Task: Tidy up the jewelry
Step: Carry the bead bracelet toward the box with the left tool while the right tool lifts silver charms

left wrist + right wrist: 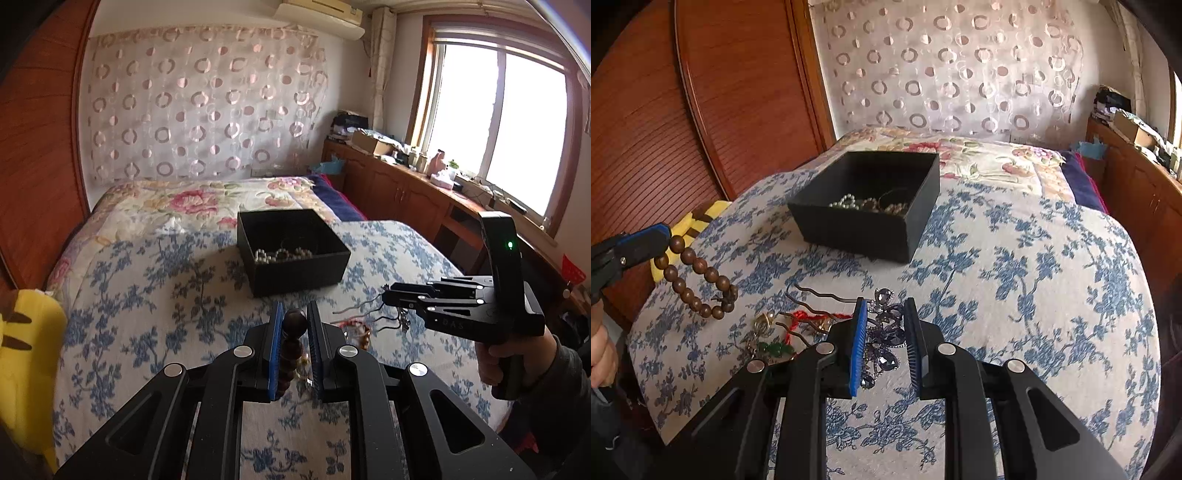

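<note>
My left gripper (293, 315) is shut on a brown wooden bead bracelet (291, 347), which hangs from it above the bed in the right wrist view (698, 280). My right gripper (884, 310) is closed around a dark purple jewelled hair ornament (884, 332) whose wavy prongs (816, 295) stick out to the left. A black open box (871, 229) with pearl beads (849, 202) inside stands further up the bed; it also shows in the left wrist view (295, 258). Loose pieces lie left of the right gripper: a red cord (801, 321), a green piece (772, 349), a gold piece (762, 323).
The bed has a blue floral cover (1015, 266). A yellow soft toy (26, 369) lies at its left edge. A wooden wardrobe (701, 110) stands on the left, a low wooden cabinet (406, 184) with clutter under the window on the right.
</note>
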